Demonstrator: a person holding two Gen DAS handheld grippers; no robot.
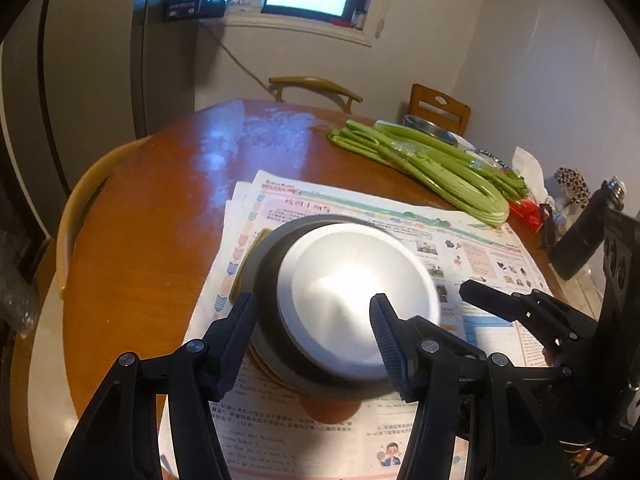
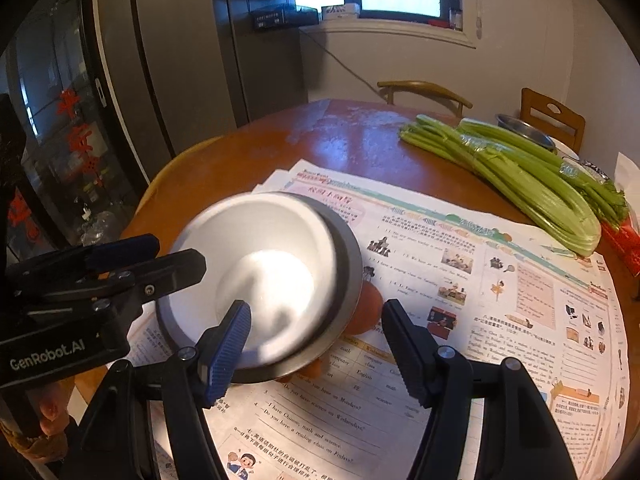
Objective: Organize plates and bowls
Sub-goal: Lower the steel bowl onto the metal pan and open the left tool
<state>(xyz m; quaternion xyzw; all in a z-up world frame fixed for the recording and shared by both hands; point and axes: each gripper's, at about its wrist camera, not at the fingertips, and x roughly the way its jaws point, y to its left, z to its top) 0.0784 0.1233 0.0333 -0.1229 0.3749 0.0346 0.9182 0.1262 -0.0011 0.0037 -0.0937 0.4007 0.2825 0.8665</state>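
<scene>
Bowls sit in a pile near the front of the desk, on a newspaper. A white bowl sits inside a grey bowl. Under them I can see the edge of a yellowish plate and something orange that I cannot name. The bowls look blurry, so small details are hard to tell.

The white bowl looks smooth and shiny, so I think it is slippery. It is hard and will not bend, and it may break or chip if it falls. The grey bowl looks like metal, so it is likely tough and may clang. The whole pile would be heavy and could slide apart. I think it is best to take one bowl at a time. Pinch its rim, one finger inside and one outside.

The left fingers are partly open and hover just over the near side of the pile. Nothing is pinched between them. I cannot tell if a tip touches the bowl.

The right fingers are open too and hold nothing. One finger shows in front of the bowl's near edge and the other is over the newspaper.
</scene>
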